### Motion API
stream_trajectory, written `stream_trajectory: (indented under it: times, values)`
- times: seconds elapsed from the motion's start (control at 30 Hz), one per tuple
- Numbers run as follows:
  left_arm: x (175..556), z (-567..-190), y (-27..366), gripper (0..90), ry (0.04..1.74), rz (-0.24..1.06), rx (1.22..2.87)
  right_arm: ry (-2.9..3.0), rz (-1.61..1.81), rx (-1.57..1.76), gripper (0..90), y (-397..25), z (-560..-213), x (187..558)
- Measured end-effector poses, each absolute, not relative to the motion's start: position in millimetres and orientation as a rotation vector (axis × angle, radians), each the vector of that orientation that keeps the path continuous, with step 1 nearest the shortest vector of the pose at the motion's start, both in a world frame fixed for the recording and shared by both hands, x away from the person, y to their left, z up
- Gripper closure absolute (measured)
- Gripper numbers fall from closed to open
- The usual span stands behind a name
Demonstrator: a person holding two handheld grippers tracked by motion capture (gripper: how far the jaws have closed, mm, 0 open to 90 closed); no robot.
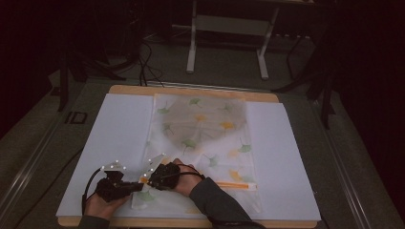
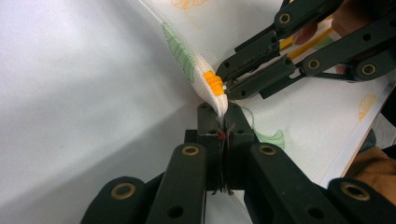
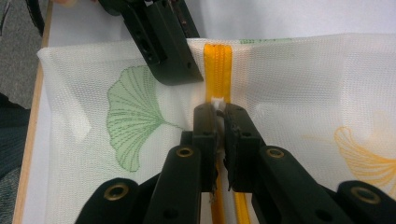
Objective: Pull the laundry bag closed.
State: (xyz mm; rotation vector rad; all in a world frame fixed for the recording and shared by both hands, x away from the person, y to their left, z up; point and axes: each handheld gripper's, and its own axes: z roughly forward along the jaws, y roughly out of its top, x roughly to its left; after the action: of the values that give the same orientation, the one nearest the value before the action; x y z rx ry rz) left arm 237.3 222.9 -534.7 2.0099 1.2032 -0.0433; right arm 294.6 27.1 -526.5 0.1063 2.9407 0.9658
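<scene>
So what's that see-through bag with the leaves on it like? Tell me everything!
The mesh bag is white, see-through netting printed with green and orange fan-shaped leaves. It lies flat on white paper on the table. Something round and pale shows through its far half. An orange zipper runs along its near end. The left gripper pinches the bag's corner, and the right gripper pinches a small white piece at the zipper.

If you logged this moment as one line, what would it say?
left tongs: shut on mesh bag corner | right tongs: shut at orange zipper pull | bag: flat on white sheet
</scene>
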Motion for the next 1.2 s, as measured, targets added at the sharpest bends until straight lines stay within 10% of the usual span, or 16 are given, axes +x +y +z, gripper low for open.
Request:
stream_trajectory:
  times: [1.2]
  values:
    - [235.6,-530.9,229.3,88.0,1.168,-0.029,1.992,2.952,0.894,0.111,84.1,6.3,-523.8,293.9]
